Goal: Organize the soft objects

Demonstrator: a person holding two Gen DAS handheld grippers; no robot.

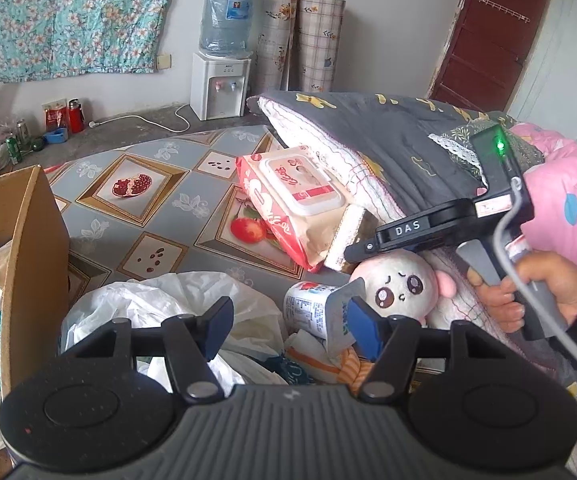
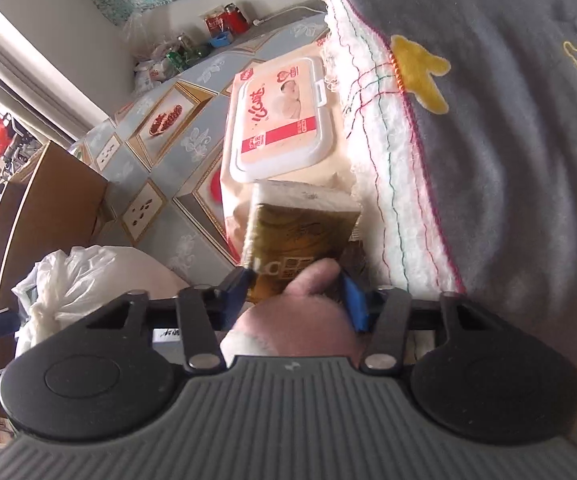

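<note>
Standing at the far left, an open brown cardboard box held white packs of tissues. Just right of it lay a crumpled white plastic bag, on a grey-blue mat printed with fruit pictures.

Over the bag, the left claw hung wide, its blue pads pressing on nothing. A small white tissue pack with blue print lay by its right pad; whether they touched could not be told.

Farther off, a large peach-and-red pack of wet wipes with a white plastic lid lay on the mat, against the white edge of a folded grey quilt with yellow shapes.

Right of the small pack lay a white-and-pink round plush toy with big eyes. Above it, the right claw was narrowed on the near end of a gold-brown tissue packet, whose far end leaned on the wipes. A hand held that claw's grey handle, with a pink quilt behind at the far right.
</note>
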